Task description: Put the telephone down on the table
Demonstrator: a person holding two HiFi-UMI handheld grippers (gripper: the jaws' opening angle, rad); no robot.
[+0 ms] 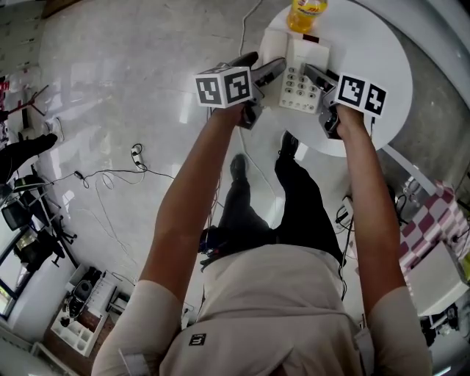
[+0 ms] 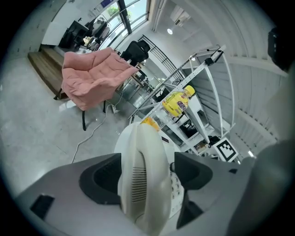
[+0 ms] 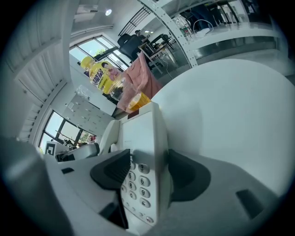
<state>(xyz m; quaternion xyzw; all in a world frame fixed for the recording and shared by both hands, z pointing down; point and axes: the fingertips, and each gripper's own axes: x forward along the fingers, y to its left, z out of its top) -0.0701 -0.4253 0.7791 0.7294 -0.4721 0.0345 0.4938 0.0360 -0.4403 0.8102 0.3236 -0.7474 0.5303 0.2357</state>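
- L gripper (image 1: 273, 70) (image 2: 147, 173): jaws clamped on cream handset (image 2: 144, 179), dark pads on both flanks, grille facing cam.
- R gripper (image 1: 316, 79) (image 3: 147, 173): jaws closed on near-right edge of telephone base (image 1: 301, 82) (image 3: 140, 152), one pad over keypad side, other on outer side.
- Handset seen along left side of base in head view, at its cradle side; seated or lifted, can't tell.
- Telephone base over near-left part of round white table (image 1: 378, 51) (image 3: 230, 120), keypad up in head view; contact w/ tabletop not clear from any view.
- Yellow-label drink bottle (image 1: 306, 13) (image 3: 103, 76) upright on table just beyond far end of base.
- Both arms stretched fwd, marker cubes left and right of the phone.
- Pink cloth (image 2: 94, 76) draped over chair, far left in L gripper view.
- Cables (image 1: 110, 176) loose on glossy floor, left of person's legs.
- Red-white checked cloth (image 1: 429, 220) at right, off the table.
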